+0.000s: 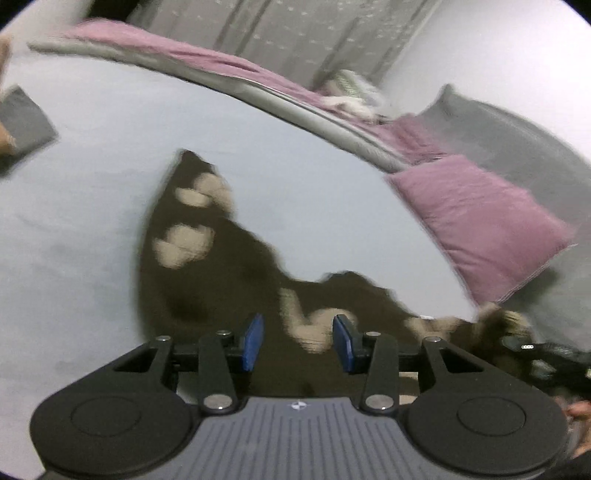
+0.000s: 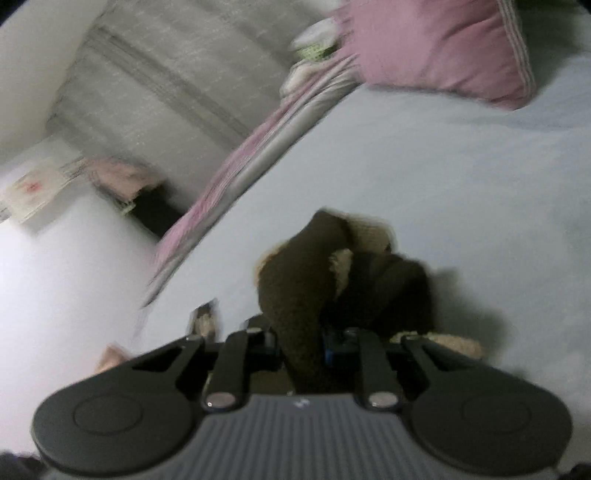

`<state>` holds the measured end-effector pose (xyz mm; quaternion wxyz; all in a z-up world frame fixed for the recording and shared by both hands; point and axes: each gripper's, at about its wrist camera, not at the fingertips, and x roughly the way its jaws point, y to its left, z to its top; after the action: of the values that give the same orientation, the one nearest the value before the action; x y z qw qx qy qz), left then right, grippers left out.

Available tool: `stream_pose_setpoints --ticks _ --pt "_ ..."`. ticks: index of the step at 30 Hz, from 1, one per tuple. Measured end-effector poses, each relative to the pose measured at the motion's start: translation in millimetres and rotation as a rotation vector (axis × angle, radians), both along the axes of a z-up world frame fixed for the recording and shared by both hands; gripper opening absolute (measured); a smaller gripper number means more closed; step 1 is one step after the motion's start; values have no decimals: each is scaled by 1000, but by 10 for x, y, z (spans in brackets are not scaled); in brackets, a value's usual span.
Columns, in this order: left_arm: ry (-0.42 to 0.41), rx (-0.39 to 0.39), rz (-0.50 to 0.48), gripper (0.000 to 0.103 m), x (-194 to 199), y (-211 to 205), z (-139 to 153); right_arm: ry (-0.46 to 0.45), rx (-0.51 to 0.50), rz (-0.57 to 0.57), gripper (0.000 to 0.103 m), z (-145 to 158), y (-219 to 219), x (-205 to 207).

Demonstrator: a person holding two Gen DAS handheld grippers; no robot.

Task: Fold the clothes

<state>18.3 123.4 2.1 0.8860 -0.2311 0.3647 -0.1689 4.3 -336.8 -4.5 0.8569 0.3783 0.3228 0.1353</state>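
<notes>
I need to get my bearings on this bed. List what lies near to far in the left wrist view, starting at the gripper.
left gripper → brown garment with cream patches → bare pale sheet → pink and grey folded blanket → grey curtain

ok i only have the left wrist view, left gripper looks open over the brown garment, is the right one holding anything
Observer: Yes, the right gripper is shut on a bunched fold of the brown garment.
Operator: is that part lifted or flat
Observer: It rises in a hump from the pale sheet, cream patches showing.
Operator: anything beyond the bed on that side
Observer: A small pale cloth with a red mark lies past the bed edge.
</notes>
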Motion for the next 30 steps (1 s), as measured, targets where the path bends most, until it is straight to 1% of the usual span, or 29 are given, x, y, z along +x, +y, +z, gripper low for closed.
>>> stream_pose_setpoints --ticks 5,9,13,18,23,25,30 --pt "28 -107 -71 41 73 -142 -61 -41 21 185 17 117 480 36" --pt "57 -184 -98 43 150 -191 -104 -33 20 312 17 128 863 89" --pt "83 -232 -107 49 185 -192 -150 -23 -5 424 17 110 1221 110" --pt "124 -272 -127 52 202 -190 -198 -1 -27 553 17 65 1637 48" --pt "139 -293 -174 55 202 -277 -207 33 -52 661 17 -53 2022 -66" --pt "150 -278 -193 57 209 -337 -217 38 -56 692 17 -84 2122 -109" --pt "200 -224 -242 58 246 -480 -291 45 -68 773 16 -141 2338 -218"
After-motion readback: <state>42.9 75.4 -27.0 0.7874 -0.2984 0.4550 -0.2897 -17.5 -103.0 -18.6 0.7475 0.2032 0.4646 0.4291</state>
